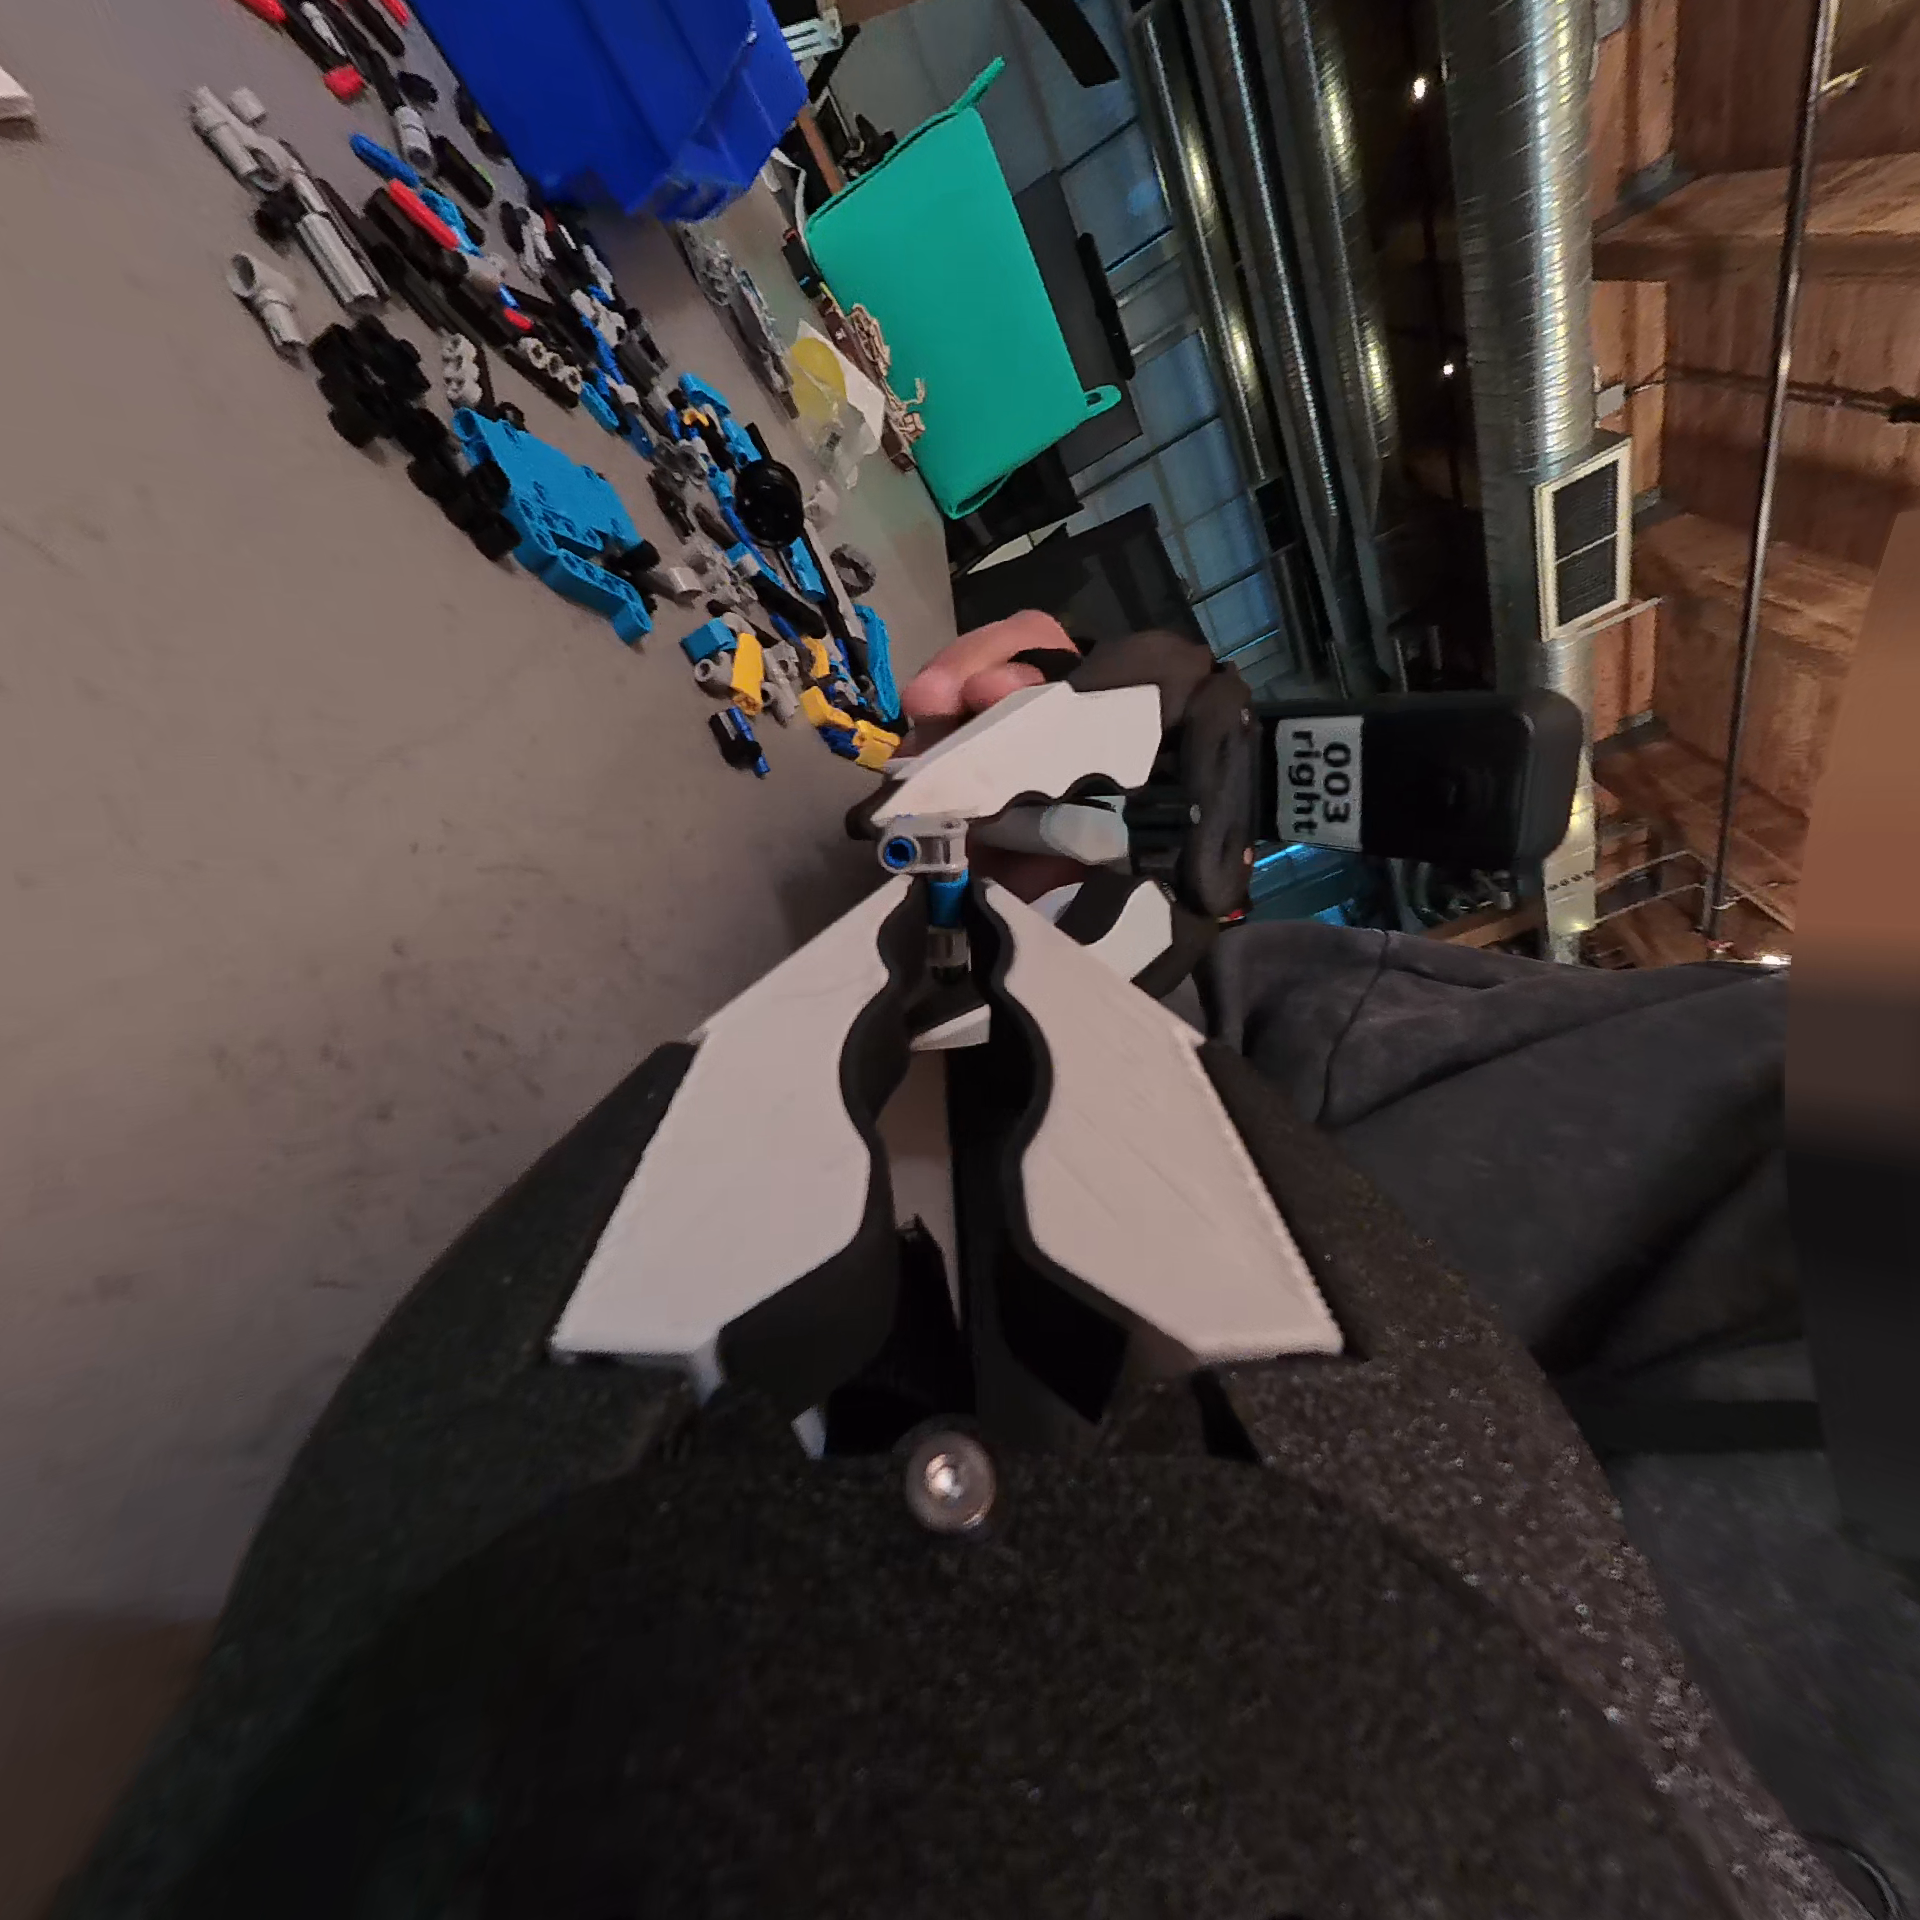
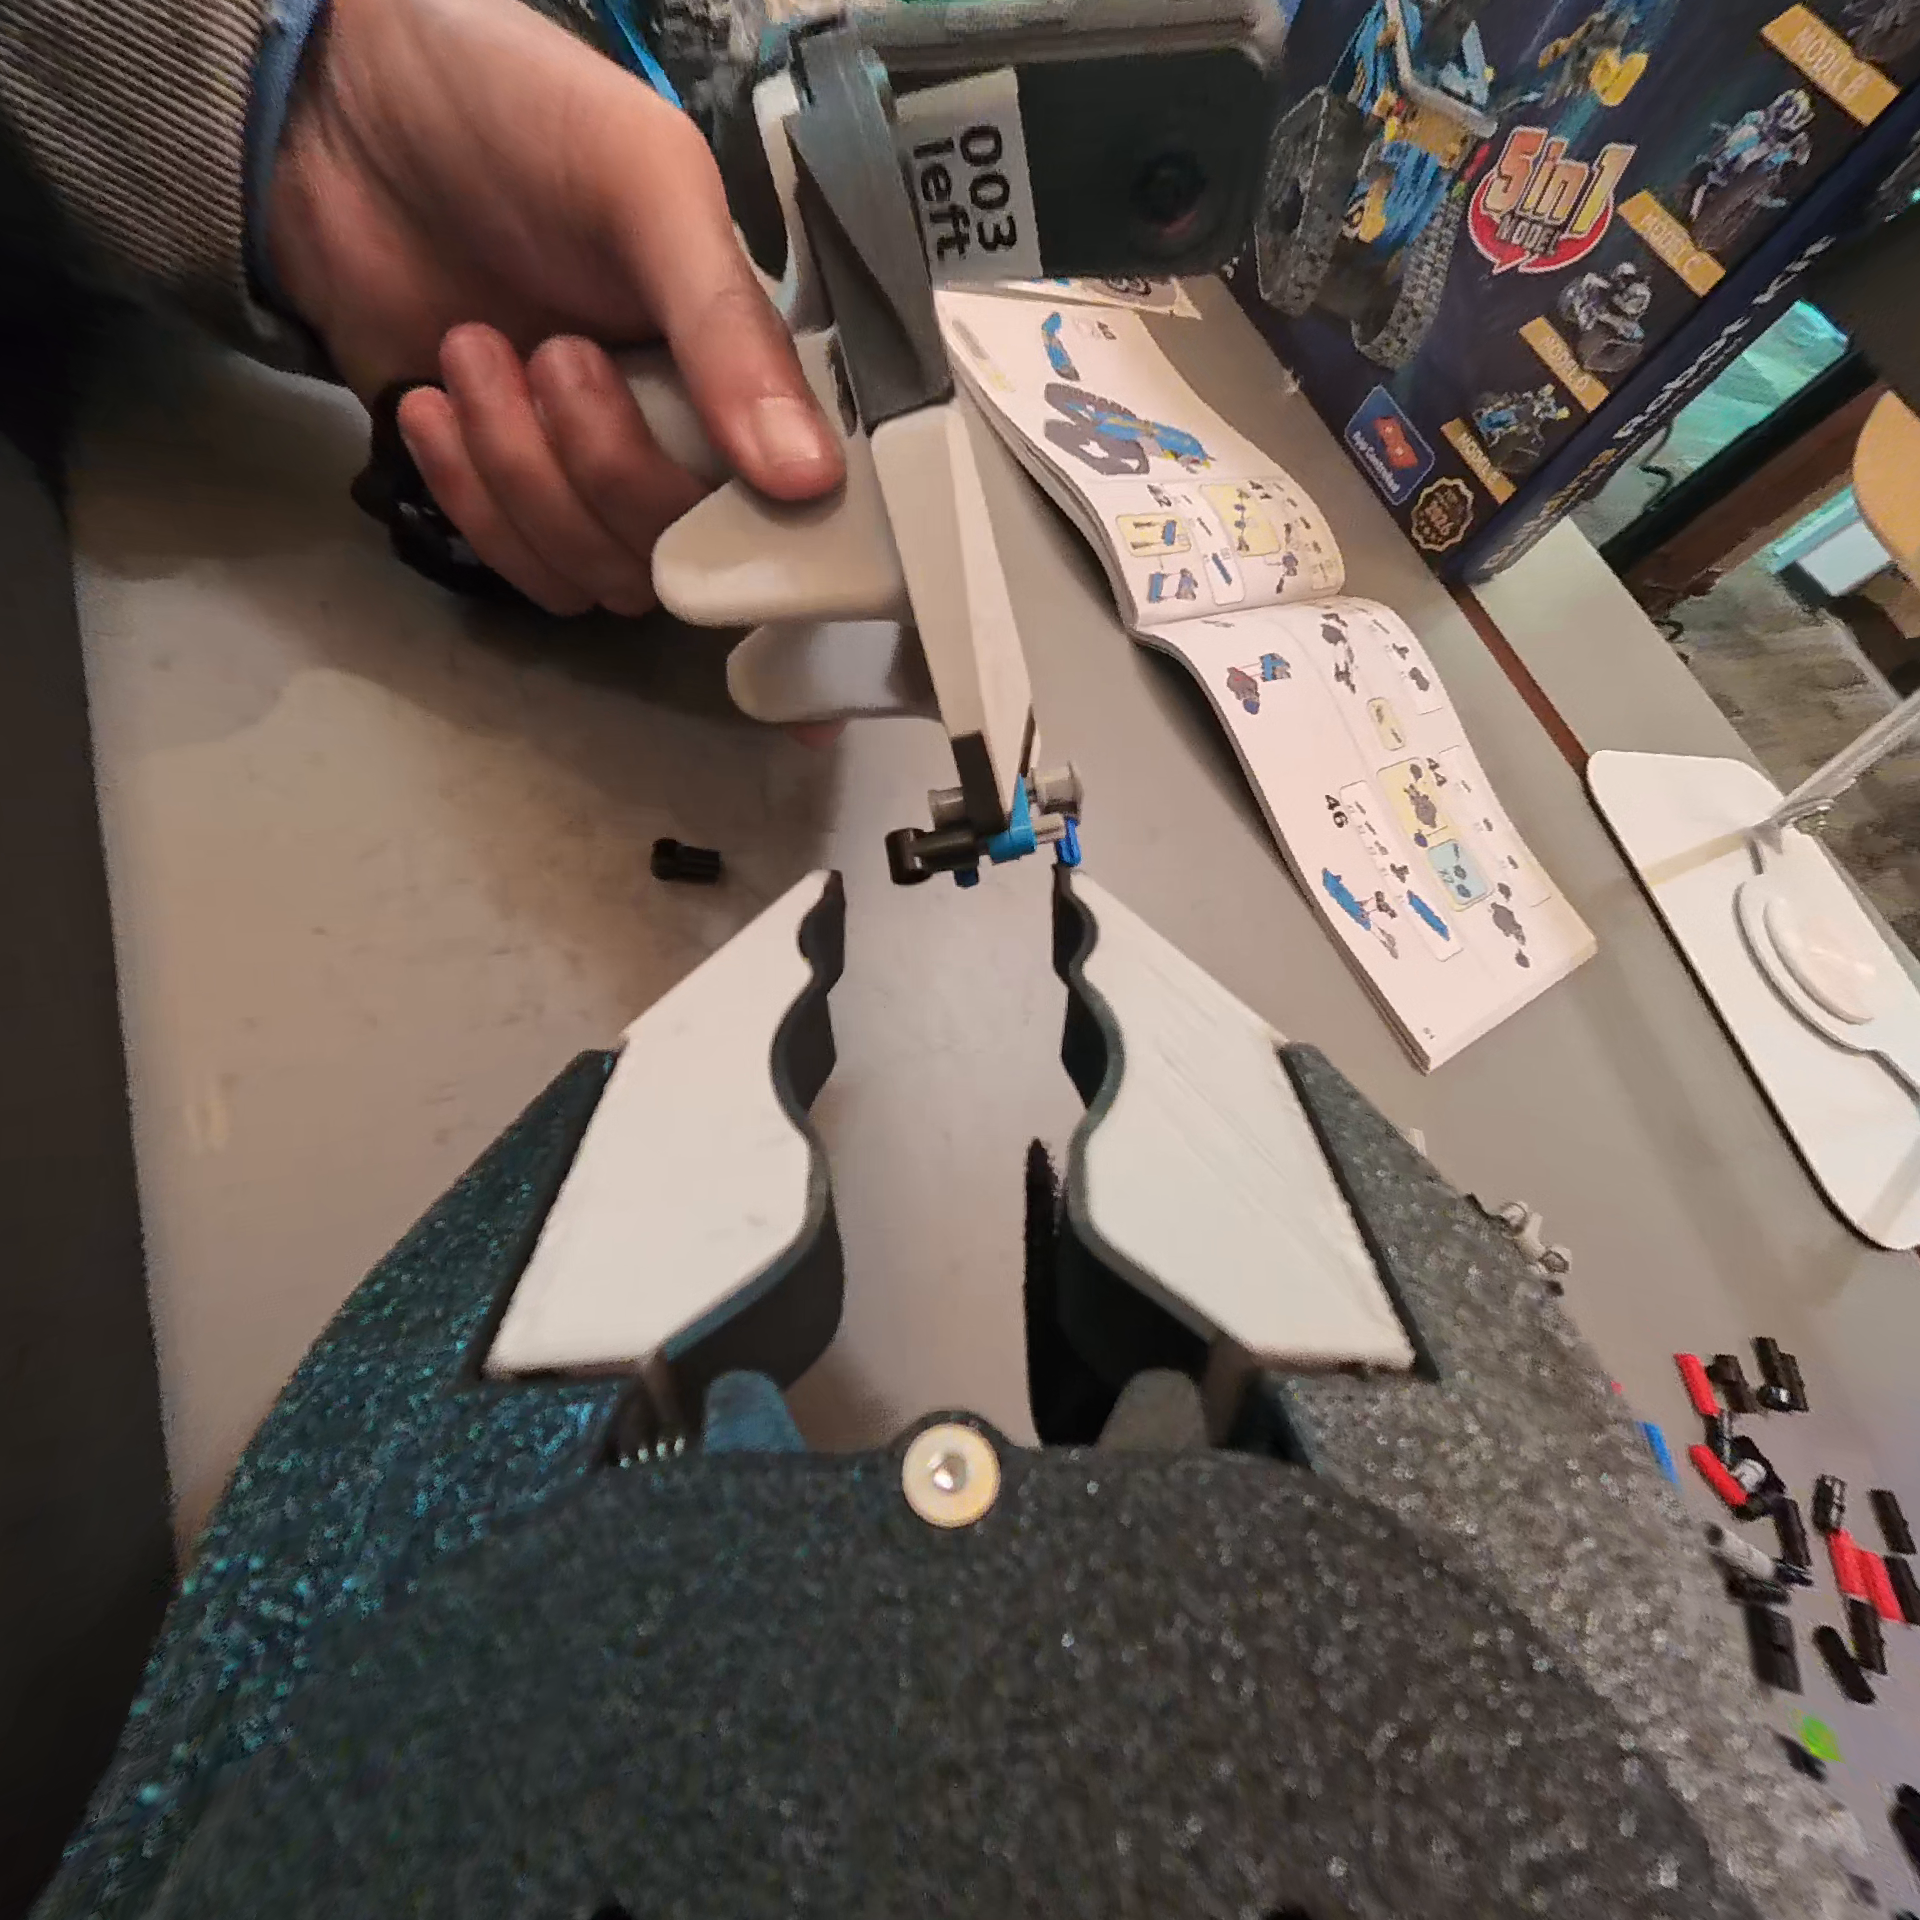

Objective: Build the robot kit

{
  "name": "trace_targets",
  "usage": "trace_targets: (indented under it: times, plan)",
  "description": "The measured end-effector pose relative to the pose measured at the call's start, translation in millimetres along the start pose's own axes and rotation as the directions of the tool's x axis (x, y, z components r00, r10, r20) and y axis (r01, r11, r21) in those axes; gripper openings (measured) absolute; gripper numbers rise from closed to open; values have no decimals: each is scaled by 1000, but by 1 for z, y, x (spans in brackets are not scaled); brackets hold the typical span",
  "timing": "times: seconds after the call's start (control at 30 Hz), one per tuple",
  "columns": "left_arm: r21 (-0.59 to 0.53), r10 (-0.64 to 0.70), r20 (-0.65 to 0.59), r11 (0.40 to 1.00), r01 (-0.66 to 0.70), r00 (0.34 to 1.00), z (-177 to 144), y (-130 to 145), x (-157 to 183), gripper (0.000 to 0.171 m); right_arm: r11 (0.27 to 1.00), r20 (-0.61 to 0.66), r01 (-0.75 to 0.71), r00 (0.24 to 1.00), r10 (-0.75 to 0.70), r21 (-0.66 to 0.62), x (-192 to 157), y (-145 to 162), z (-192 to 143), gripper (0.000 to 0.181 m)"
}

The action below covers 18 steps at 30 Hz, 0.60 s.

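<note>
**Q:** What is seen across the bench, from the largest thing down?

**A:** A grey table [image 2: 416, 831] is shown. A blue bin [image 1: 623, 94] and a green case [image 1: 935, 301] are stood at its far edge. A printed box [image 2: 1558, 260] is propped at another side. An open booklet [image 2: 1299, 675] of drawn diagrams is laid beside the box, and a flat white base [image 2: 1714, 935] is set near it. Loose parts [image 1: 582, 447] in black, blue, grey, red and yellow are spread in rows near the bin.

**Q:** And the two claws?

**A:** The left gripper [image 1: 940, 935] is held by a hand [image 2: 540, 312]. It is clenched on a small assembly [image 1: 925, 852] of grey connectors and blue pins, which is gripped by its stem and raised above the table. The right gripper [image 2: 951, 883] is released, with its jaws spread wide and nothing between them.

**Q:** How close are they?

**A:** The small assembly is seen just ahead of the right gripper's tips. One tip is placed right beside a blue pin, but whether it is touched cannot be told. A single black piece [image 2: 684, 860] is left on the table, apart from both claws.
</note>
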<state>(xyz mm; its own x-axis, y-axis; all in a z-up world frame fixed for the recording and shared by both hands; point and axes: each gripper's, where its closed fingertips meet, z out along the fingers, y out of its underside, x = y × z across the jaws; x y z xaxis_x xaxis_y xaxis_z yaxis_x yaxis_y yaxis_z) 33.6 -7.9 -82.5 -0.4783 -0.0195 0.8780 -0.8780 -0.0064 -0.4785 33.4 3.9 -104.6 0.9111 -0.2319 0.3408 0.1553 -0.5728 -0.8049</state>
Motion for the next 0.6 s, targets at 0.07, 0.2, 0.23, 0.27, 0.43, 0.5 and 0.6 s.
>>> trace_targets:
  times: [0.07, 0.2, 0.23, 0.27, 0.43, 0.5, 0.6]
  plan:
    - [4, -11, -17, 1000, 11, 1000, -1, -1, 2, 6, 1000, -3, -13, 1000, 13, 13, 1, -2, -2, 40]
    - [-5, -22, -29, 1000, 21, 999, 1, 1, 3, 6, 999, -35, -46, 998, 46, 12, 8, 0, -2, 65]
    - [-22, -21, -39, 1000, 20, 999, 3, 4, 5, 6, 999, -25, -47, 999, 48, 26, 7, -3, -2, 64]
    - [-42, -19, -50, 999, 17, 999, 6, 8, 8, 6, 999, -21, -33, 999, 34, 41, 5, -6, -3, 58]
    - [-46, -20, -55, 999, 17, 998, 9, 11, 9, 6, 999, 17, 10, 1000, -11, 43, -3, -7, -4, 37]
    - [-44, -30, -70, 999, 27, 997, 9, 12, 11, 6, 999, 14, 27, 1000, -28, 44, -3, -9, -6, 36]
    - [-46, -52, -96, 998, 48, 994, 9, 14, 14, 6, 998, 10, 46, 999, -47, 40, -4, -11, -8, 35]
